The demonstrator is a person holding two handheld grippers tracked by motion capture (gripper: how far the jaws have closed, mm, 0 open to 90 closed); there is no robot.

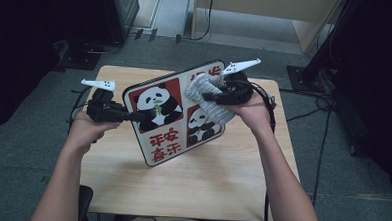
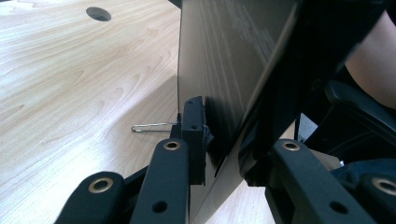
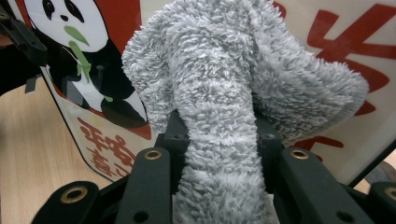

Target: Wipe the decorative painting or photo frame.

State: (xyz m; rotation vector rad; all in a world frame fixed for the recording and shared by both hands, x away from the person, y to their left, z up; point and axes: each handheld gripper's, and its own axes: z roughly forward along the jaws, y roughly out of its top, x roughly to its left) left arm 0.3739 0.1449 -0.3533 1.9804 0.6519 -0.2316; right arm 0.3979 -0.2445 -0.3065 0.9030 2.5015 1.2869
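A framed panda picture [image 1: 166, 114] with red and cream squares and red characters stands tilted above the wooden table [image 1: 131, 182]. My left gripper [image 1: 139, 116] is shut on its left edge; the left gripper view has the jaws clamped on the thin frame [image 2: 219, 93], seen edge-on. My right gripper [image 1: 210, 97] is shut on a grey fluffy cloth [image 1: 209, 103] that lies against the upper right of the picture. In the right gripper view the cloth [image 3: 224, 93] bulges out between the jaws and covers part of the picture [image 3: 88, 60].
The table has a round cable hole [image 2: 98, 13]. A thin wire stand [image 2: 152, 127] sticks out from the back of the frame. Black equipment and cables [image 1: 310, 75] lie on the grey floor around the table. The table's near half lies bare.
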